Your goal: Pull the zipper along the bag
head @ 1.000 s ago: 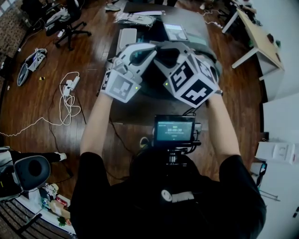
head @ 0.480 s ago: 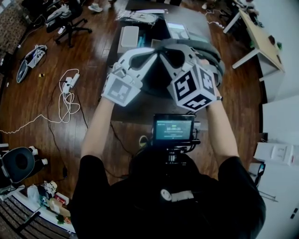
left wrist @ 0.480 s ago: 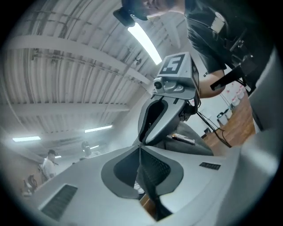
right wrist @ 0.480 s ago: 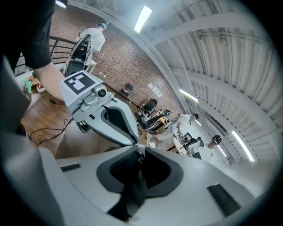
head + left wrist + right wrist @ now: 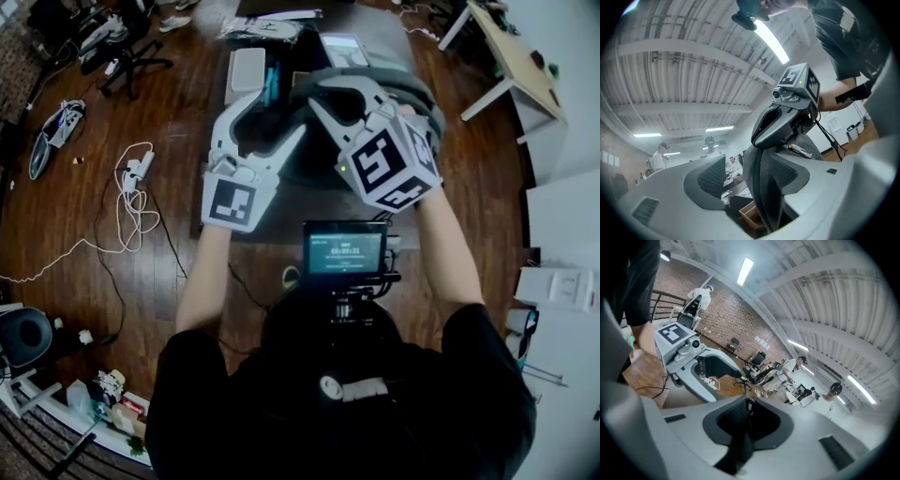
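In the head view, both grippers are held up close together right over the bag (image 5: 424, 94), which sits on the dark tabletop (image 5: 277, 217). The left gripper (image 5: 267, 108) and the right gripper (image 5: 333, 94) nearly meet at their tips above the bag. In the left gripper view, the jaws have just been opening and now stand apart. A grey strip (image 5: 764, 187) from the bag stands between them, leaning on one pad but not squeezed, so this hand seems to be letting go. In the right gripper view, the jaws have been closing and now pinch a dark strip (image 5: 739, 446). It is likely the zipper pull, held ready to drag along the bag.
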Motion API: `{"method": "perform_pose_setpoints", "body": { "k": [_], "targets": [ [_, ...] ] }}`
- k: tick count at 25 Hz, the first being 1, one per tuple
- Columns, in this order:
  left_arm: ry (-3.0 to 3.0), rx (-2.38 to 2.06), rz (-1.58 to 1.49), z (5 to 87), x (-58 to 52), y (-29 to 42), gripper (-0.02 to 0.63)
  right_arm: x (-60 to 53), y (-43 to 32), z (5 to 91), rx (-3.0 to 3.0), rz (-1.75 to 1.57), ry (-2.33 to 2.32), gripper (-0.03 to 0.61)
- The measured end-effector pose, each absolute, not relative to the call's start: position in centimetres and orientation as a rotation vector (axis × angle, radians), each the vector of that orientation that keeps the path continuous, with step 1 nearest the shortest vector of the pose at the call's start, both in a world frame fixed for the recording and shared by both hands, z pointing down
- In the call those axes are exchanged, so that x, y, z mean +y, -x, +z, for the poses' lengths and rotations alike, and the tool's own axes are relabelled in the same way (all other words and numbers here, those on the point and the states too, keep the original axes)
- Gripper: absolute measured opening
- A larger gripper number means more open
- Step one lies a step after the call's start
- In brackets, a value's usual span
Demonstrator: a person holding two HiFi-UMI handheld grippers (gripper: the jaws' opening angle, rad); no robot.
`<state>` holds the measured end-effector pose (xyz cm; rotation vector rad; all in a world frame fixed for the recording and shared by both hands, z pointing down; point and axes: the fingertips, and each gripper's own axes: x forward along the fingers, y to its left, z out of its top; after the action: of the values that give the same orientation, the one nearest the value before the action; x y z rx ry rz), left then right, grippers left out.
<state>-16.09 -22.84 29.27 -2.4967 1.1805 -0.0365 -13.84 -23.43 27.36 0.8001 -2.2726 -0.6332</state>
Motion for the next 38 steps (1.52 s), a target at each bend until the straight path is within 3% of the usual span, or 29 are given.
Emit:
{"method": "perform_pose_setpoints", "body": {
  "k": [10, 15, 20, 23, 31, 38],
  "targets": [
    [2.509, 1.192, -0.156, 30.9, -23.0, 15.2, 0.268, -24.3, 11.9, 26.2, -2.317, -0.442, -0.973, 0.044],
    [2.624, 1.043, -0.101, 31.9, -22.5, 14.5, 0.256, -22.4, 13.1, 27.3, -2.217, -0.686, -0.674, 0.044],
    [2.636, 0.910, -0.215, 32.6, -22.0, 13.6, 0.256, -22.6, 12.8, 28.6, -2.161, -0.694, -0.535, 0.048],
    [2.609, 0.884, -0.239, 32.8, -22.2, 12.4, 0.198, -22.7, 12.4, 28.7, -2.016, -0.881, -0.511, 0.051],
    [2.709, 0.853, -0.096, 32.7, -23.2, 12.3, 0.196, -23.6, 11.6, 29.0, -1.787, -1.150, -0.403, 0.054],
    [2.746, 0.805, -0.079, 32.4, -23.3, 12.3, 0.156, -23.5, 11.3, 29.1, -1.553, -1.377, -0.162, 0.055]
  ]
}}
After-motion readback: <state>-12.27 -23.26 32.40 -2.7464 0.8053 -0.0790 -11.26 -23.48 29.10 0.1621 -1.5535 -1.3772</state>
